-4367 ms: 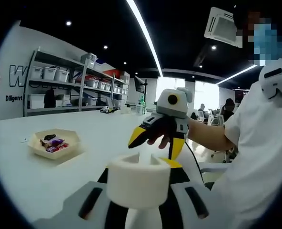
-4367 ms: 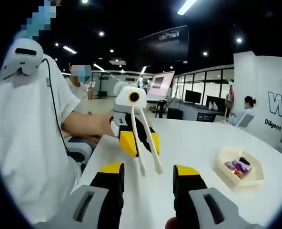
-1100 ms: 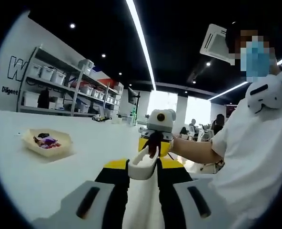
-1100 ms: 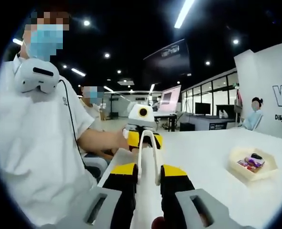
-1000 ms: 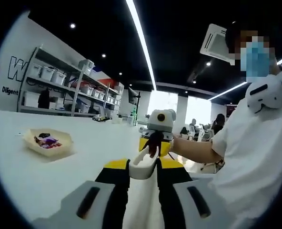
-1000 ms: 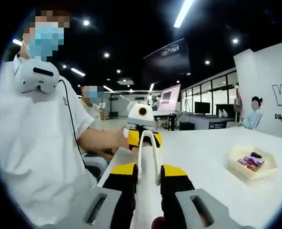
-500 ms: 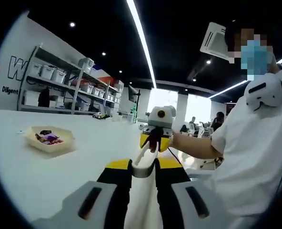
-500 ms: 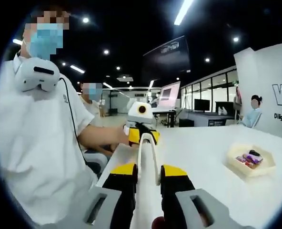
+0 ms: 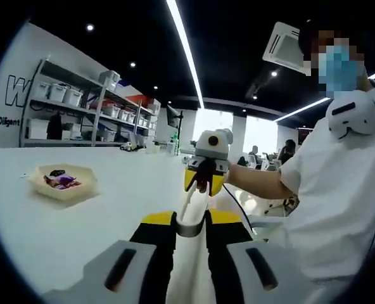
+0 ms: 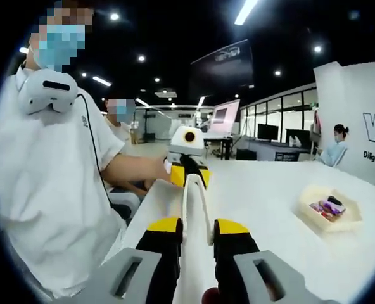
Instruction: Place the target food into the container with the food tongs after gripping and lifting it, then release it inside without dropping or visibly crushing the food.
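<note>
White food tongs (image 9: 189,209) run between my two grippers above the near table edge. My left gripper (image 9: 190,219) is shut on one end of the tongs. My right gripper (image 10: 198,225) is shut on the two tong arms (image 10: 196,206), pressed together. In the left gripper view the right gripper (image 9: 204,176) faces me at centre. In the right gripper view the left gripper (image 10: 186,166) does the same. A beige hexagonal tray (image 9: 73,192) (image 10: 349,220) lies on the white table, well apart from the tongs. It holds wrapped sweets (image 9: 59,180) (image 10: 327,206).
A person in a white shirt (image 9: 339,190) (image 10: 42,190) holds both grippers at the table's near edge. The white table (image 9: 42,228) (image 10: 263,190) spreads wide around the tray. Shelves with boxes (image 9: 80,114) line the far wall. Other people (image 10: 335,149) sit further back.
4.4 s ago my right gripper was open and the tong arms were spread; now it is shut on them. Over the last second both views only drifted slightly.
</note>
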